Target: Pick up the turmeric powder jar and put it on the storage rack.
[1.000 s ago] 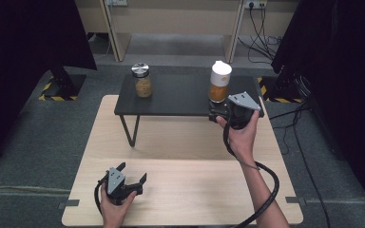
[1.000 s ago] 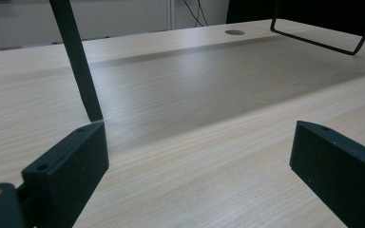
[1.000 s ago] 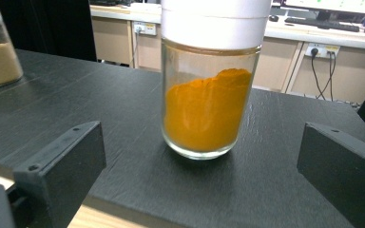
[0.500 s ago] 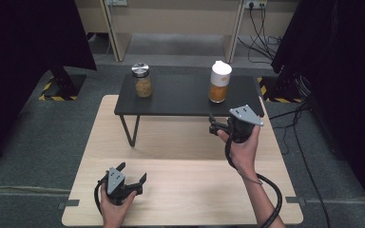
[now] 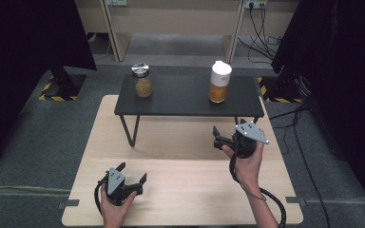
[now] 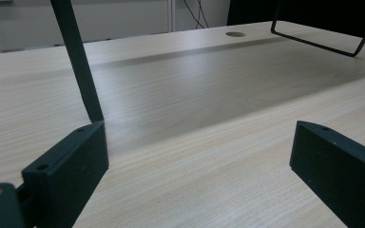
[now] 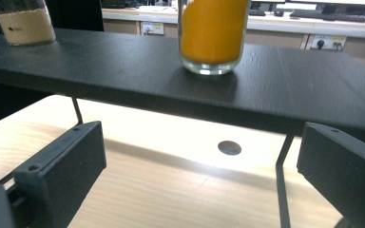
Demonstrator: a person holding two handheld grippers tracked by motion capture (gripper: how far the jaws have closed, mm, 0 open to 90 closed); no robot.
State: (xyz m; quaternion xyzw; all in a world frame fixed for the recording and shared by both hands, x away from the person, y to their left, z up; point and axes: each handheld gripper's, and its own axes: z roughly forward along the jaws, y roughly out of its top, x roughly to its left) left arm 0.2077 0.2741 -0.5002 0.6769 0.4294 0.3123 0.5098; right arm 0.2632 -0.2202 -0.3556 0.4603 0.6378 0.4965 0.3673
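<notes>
A white-lidded jar of orange powder (image 5: 219, 82) stands on the right of a low black shelf (image 5: 185, 99). A silver-lidded jar of tan powder (image 5: 142, 81) stands on the shelf's left. My right gripper (image 5: 217, 137) hovers open in front of the shelf's front edge, below and short of the orange jar, with nothing between its jaws. From the right gripper view (image 7: 202, 164) I look up at the orange jar (image 7: 213, 33) and the tan jar (image 7: 24, 21). My left gripper (image 5: 133, 172) rests open and empty near the table's front edge, and again (image 6: 199, 161) over bare wood.
The shelf stands on thin black wire legs (image 5: 132, 129) on a light wooden table (image 5: 180, 190). One leg (image 6: 78, 61) rises close ahead of my left gripper. A round cable hole (image 7: 229, 147) lies under the shelf. Dark curtains flank both sides.
My right gripper has drawn back from the orange jar, off the shelf and down toward the person. The jar stays on the shelf. The left gripper has not moved.
</notes>
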